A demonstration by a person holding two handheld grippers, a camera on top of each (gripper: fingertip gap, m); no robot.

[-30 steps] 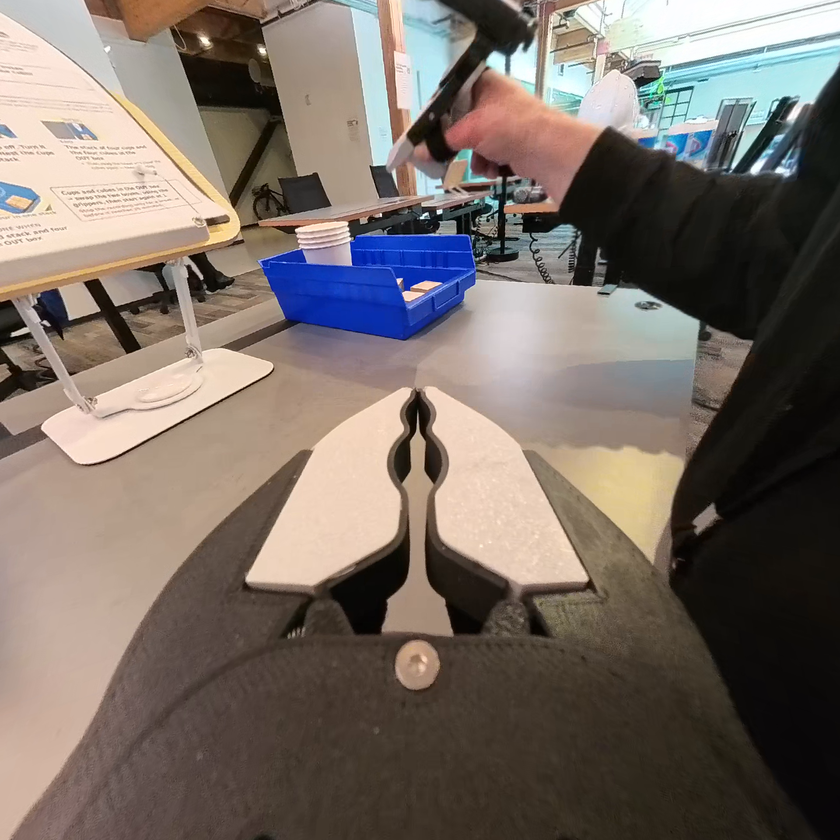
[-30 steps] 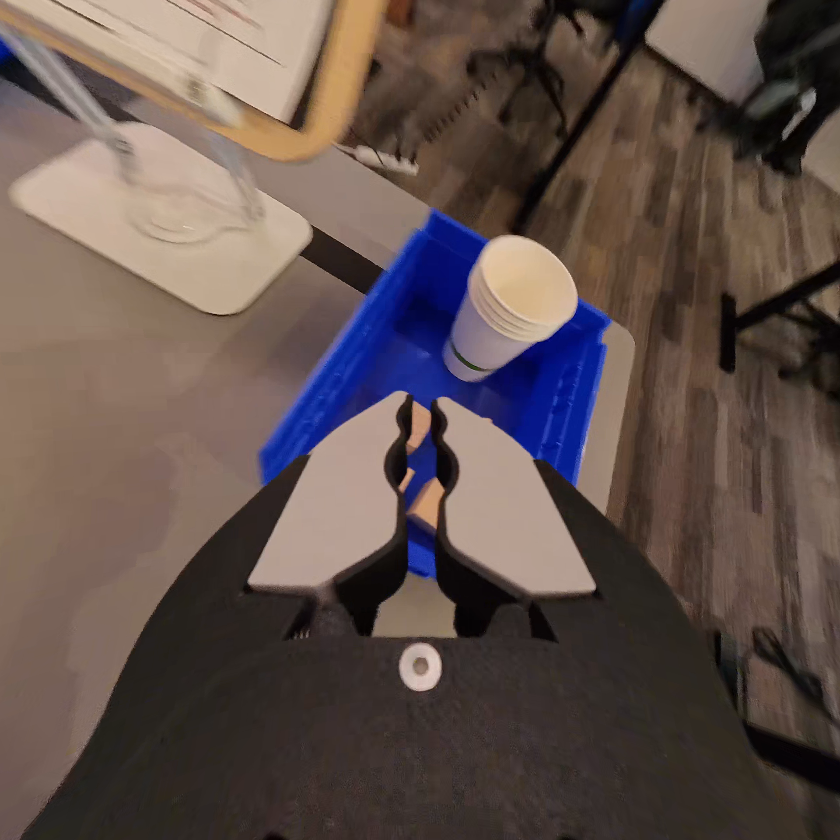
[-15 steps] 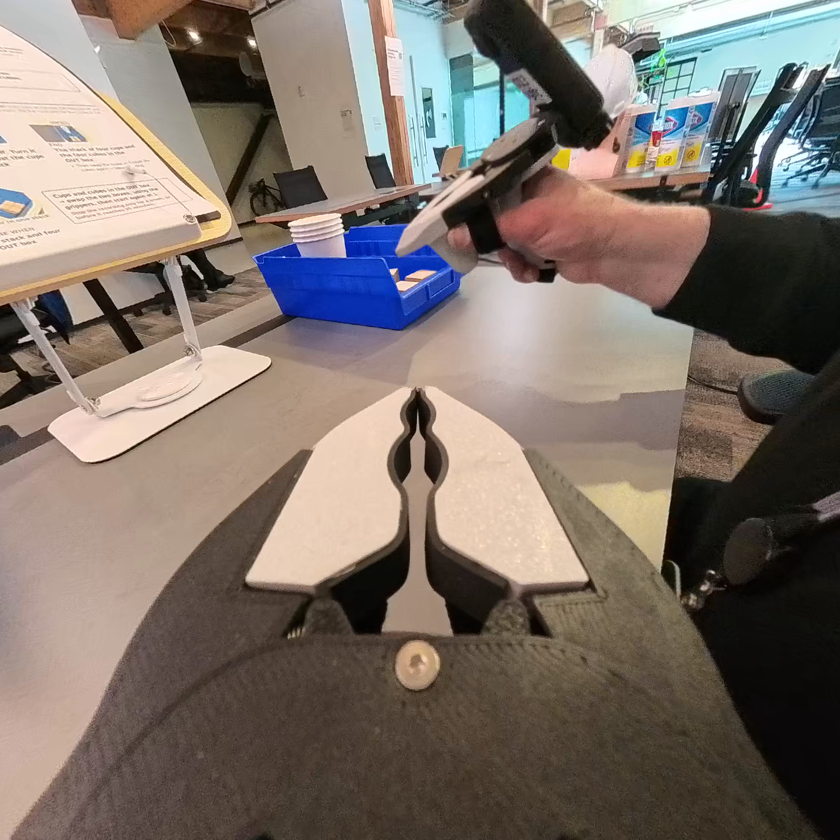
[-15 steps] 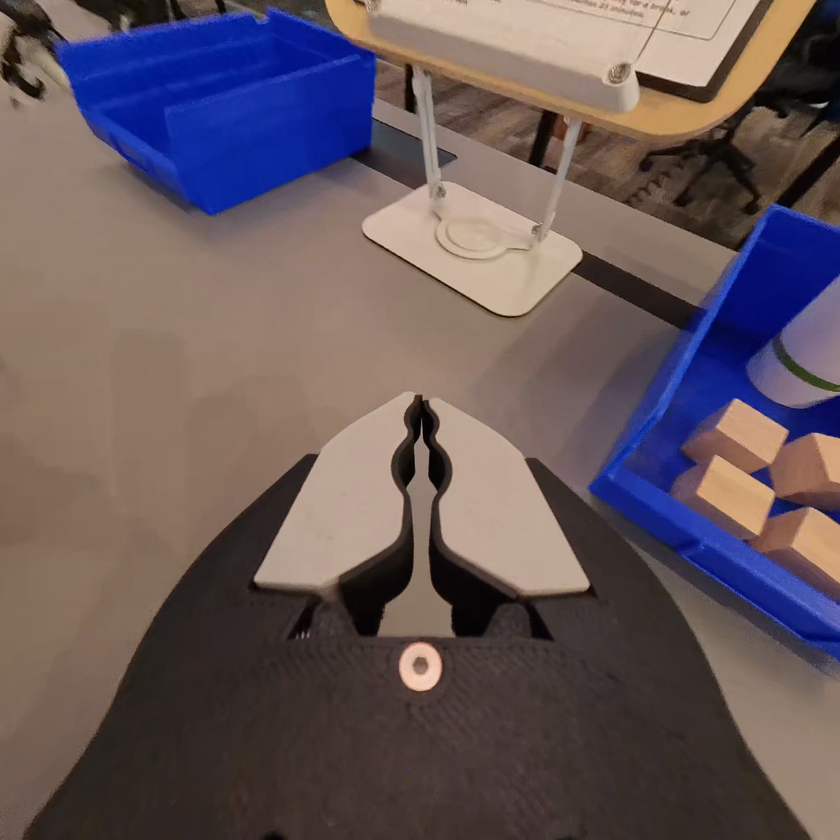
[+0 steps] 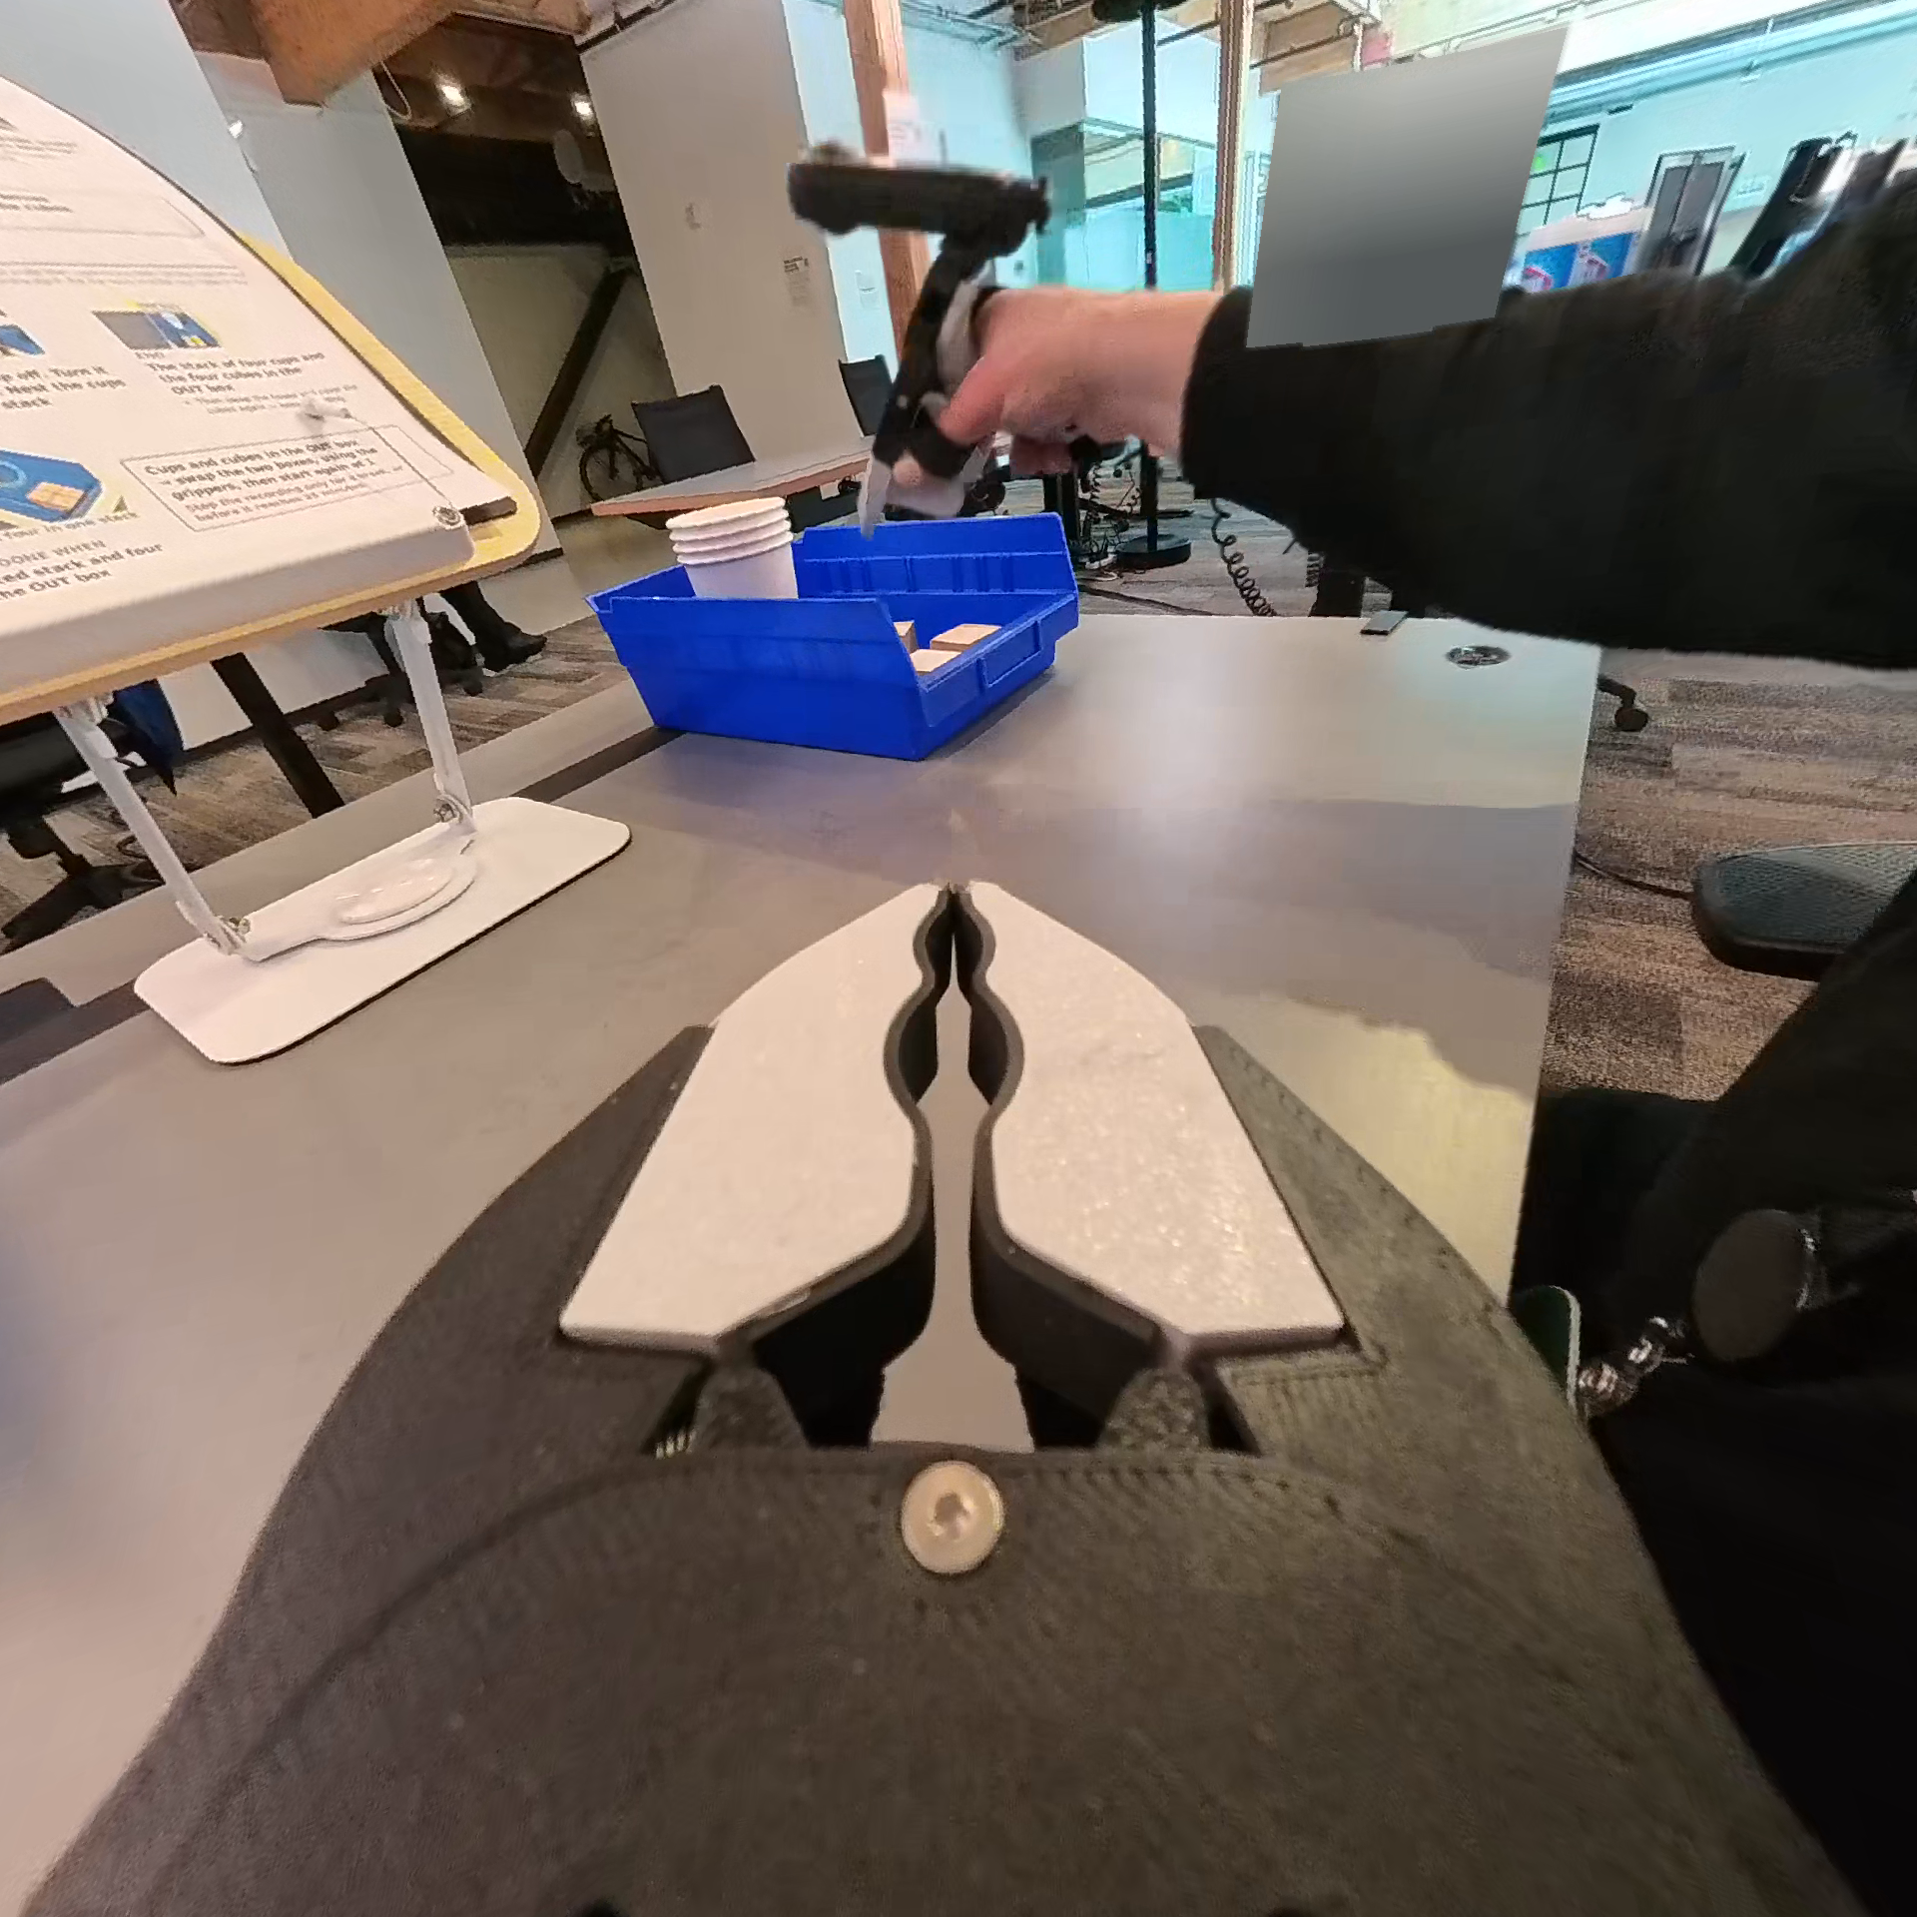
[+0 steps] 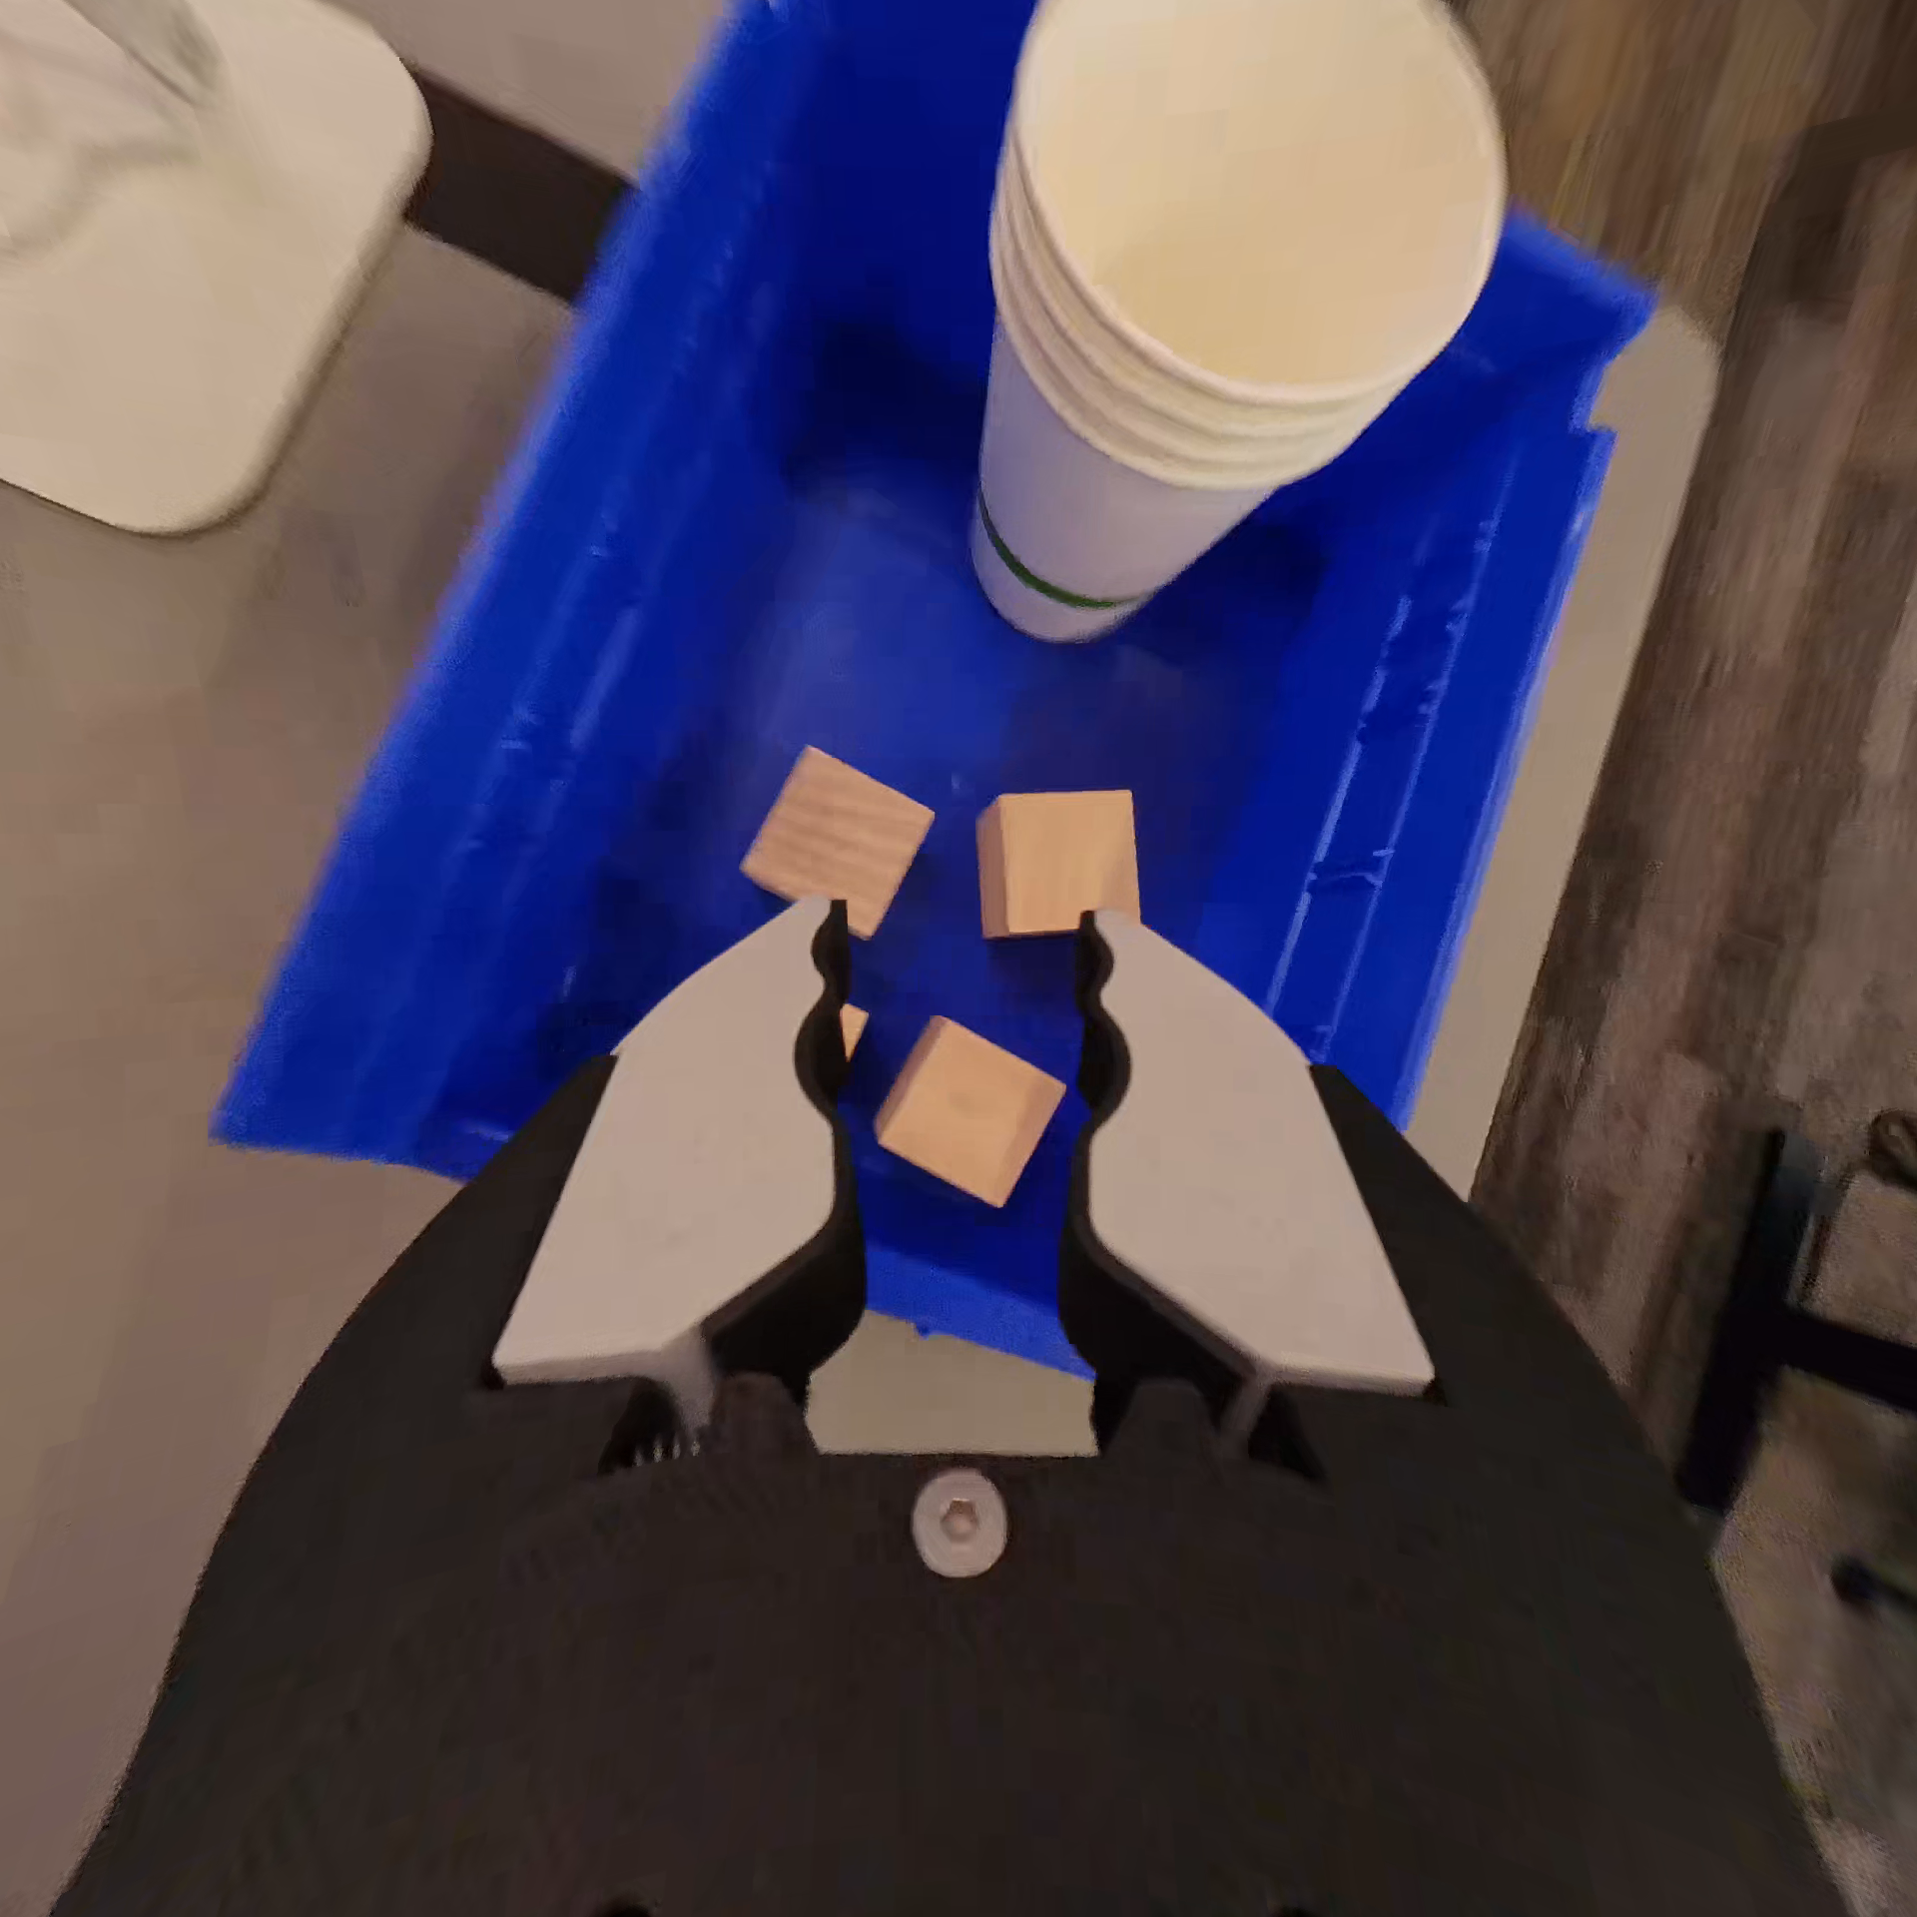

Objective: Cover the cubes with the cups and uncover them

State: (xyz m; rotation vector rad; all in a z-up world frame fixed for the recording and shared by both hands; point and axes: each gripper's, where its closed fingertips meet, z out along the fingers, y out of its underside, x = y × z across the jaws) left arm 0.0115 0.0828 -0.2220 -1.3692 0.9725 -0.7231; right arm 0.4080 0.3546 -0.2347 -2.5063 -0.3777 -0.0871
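Note:
A blue bin [image 6: 643,664] holds a stack of white paper cups [image 6: 1193,342] at its far end and several wooden cubes near its front: one at the left [image 6: 835,835], one at the right [image 6: 1058,861], one nearer [image 6: 970,1110]. A further cube is mostly hidden behind my left finger. My right gripper [image 6: 960,923] is open and empty, pointing down over the cubes. My left gripper [image 5: 952,900] is shut and empty, low over the grey table [image 5: 1245,788]. From there the bin [image 5: 830,664], the cups [image 5: 731,545] and the right gripper [image 5: 882,498] above the bin show.
A white stand [image 5: 384,913] holding an instruction board [image 5: 187,456] sits left of the bin; its base also shows in the right wrist view [image 6: 156,311]. A person's black sleeve [image 5: 1556,467] reaches across from the right. The table's right edge drops to a carpeted floor [image 5: 1712,778].
My right gripper swung away toward the stand, then back over the bin, and its jaws opened. It now points down at the cubes. My left gripper stayed shut and still.

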